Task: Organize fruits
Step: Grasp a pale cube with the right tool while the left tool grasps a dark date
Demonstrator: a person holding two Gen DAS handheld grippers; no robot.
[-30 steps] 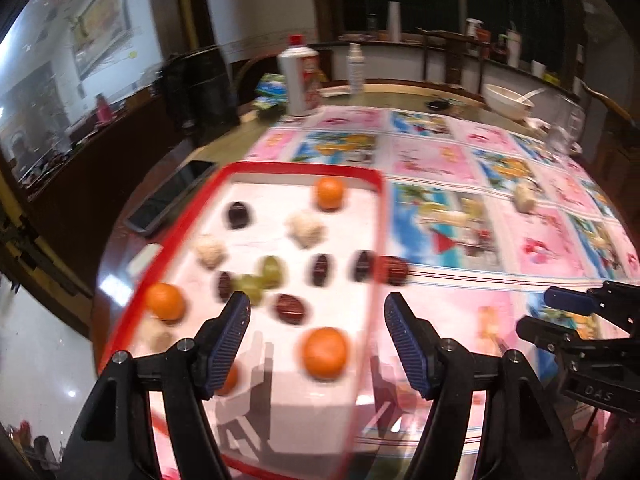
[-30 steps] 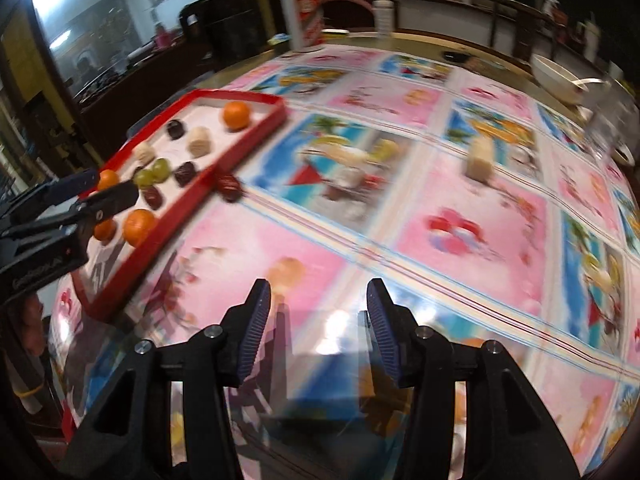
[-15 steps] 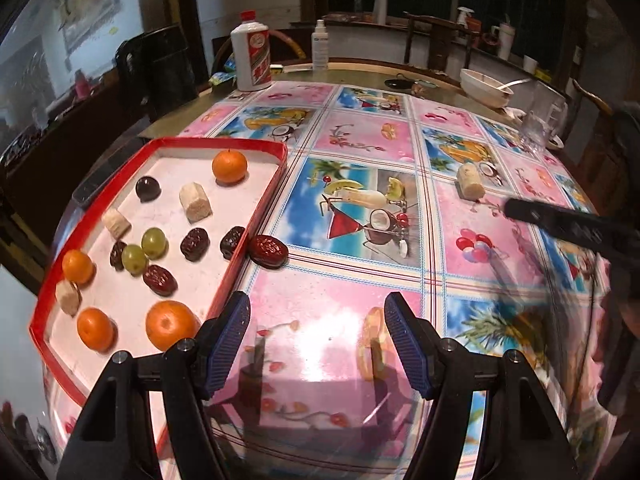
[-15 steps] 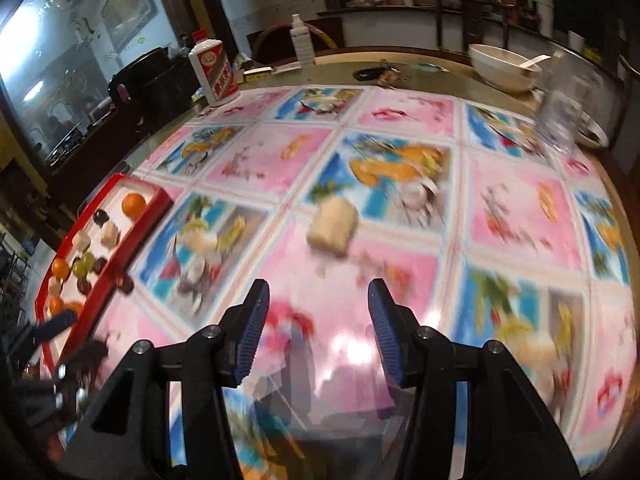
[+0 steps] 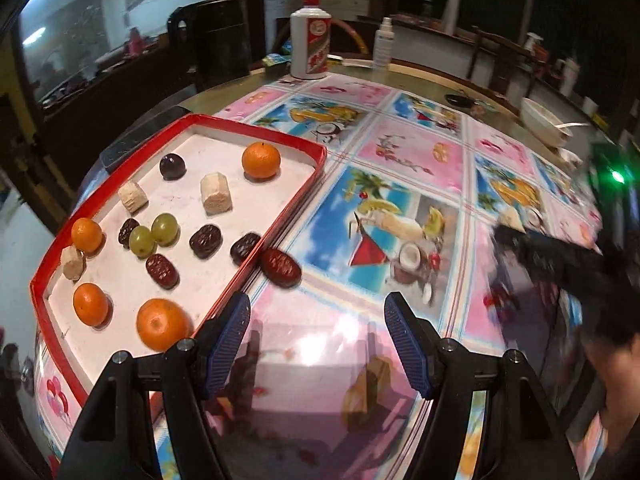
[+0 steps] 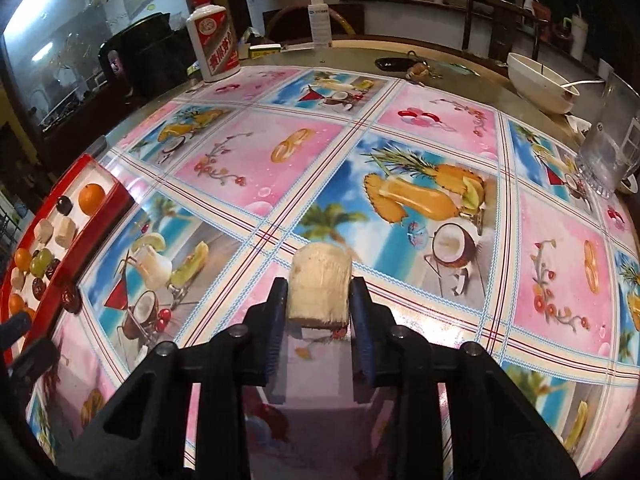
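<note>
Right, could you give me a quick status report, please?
Left tongs open, empty. Right tongs shut on pale chunk. One date outside red tray. Path clear.

The left gripper [image 5: 318, 338] hangs with its fingers [image 5: 230, 332] spread wide above the table [image 5: 416, 148], holding nothing. To the left sits a red tray [image 5: 308, 184] with oranges, green grapes, dark dates and pale chunks. One red date [image 5: 281, 267] lies on the table, just outside the tray's edge. The right gripper [image 5: 560, 256] is a dark blur at right.
</note>
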